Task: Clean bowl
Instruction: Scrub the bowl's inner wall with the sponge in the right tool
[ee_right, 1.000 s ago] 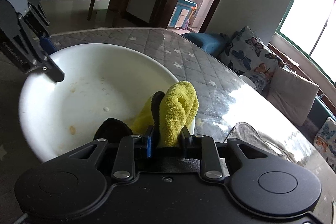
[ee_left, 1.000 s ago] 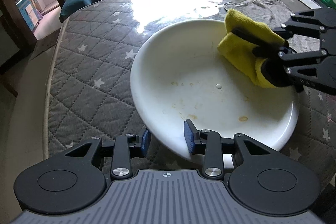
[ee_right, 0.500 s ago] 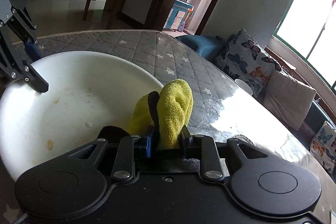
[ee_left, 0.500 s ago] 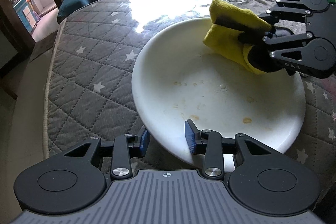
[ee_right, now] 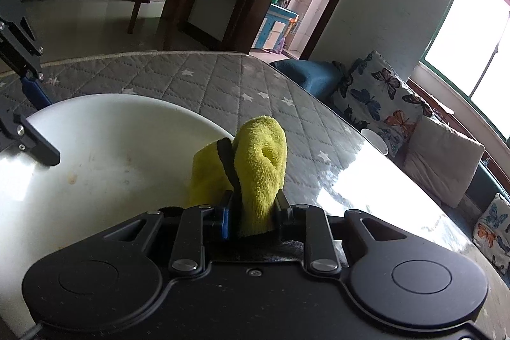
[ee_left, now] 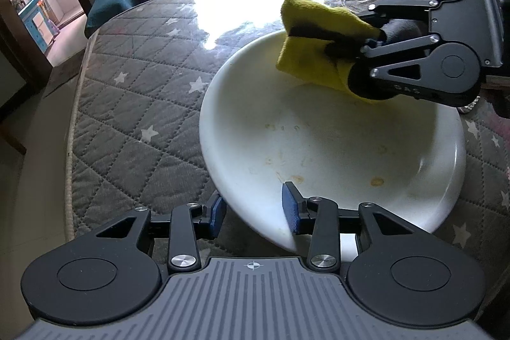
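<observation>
Since the earlier frame the right gripper (ee_left: 347, 45) has carried the yellow cloth (ee_left: 315, 43) from the right side of the bowl (ee_left: 318, 142) up toward its far rim, while the left gripper (ee_left: 251, 209) has kept its station at the near rim. Right jaws are narrow and clamped on the folded cloth, which stands proud of the fingertips, as the right wrist view confirms (ee_right: 261, 161). Left jaws straddle the near rim, one blue pad (ee_left: 290, 209) inside the bowl and the other outside; a gap shows on both sides, so the rim is bracketed, not pinched. The bowl sits on the quilted star-patterned table cover (ee_left: 134, 104), near its edge. Brownish spots (ee_left: 377, 180) remain on the bowl floor and near wall, well apart from the cloth. Recommendation: bring the cloth down flat on the floor, sweep toward the near spots with steady pressure, and firm the left hold first, since the loose bracket may let the bowl slide.
</observation>
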A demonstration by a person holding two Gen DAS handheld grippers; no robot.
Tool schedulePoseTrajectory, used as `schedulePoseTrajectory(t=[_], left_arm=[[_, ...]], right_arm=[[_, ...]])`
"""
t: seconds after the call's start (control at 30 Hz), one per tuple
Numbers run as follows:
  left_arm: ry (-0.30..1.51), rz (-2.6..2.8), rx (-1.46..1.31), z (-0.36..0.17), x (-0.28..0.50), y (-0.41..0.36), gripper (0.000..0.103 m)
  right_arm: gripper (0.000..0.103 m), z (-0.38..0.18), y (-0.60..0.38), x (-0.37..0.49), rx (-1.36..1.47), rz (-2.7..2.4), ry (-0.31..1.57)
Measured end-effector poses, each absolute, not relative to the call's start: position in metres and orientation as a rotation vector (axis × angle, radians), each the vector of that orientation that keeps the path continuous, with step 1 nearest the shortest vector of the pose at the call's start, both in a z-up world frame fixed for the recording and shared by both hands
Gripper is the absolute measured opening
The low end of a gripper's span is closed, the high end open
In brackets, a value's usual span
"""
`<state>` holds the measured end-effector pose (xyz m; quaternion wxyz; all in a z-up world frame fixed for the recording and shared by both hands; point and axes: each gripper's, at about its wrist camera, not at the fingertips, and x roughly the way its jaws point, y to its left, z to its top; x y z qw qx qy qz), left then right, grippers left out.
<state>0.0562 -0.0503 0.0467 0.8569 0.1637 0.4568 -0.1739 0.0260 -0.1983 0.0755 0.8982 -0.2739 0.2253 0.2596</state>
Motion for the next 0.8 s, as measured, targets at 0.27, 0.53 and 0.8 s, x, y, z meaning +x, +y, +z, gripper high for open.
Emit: schedulePoseTrajectory(t=[0.27,0.53,0.8], left_arm=[[0.957,-0.354,0.341,0.047,0.056,-0.051,0.041],[0.952,-0.344,0.332,0.048,0.055,-0.051,0.041],[0.944,-0.321,0.33,0.049,0.052,-0.054,0.041]], right_arm=[[0.026,0.074,-0.191,0.026,-0.598,0.544,0.468],[0.026,0.07,-0.197,0.016,-0.592,0.549,0.51],[0.027,0.072,-0.207,0.003,-0.543,0.564,0.567]])
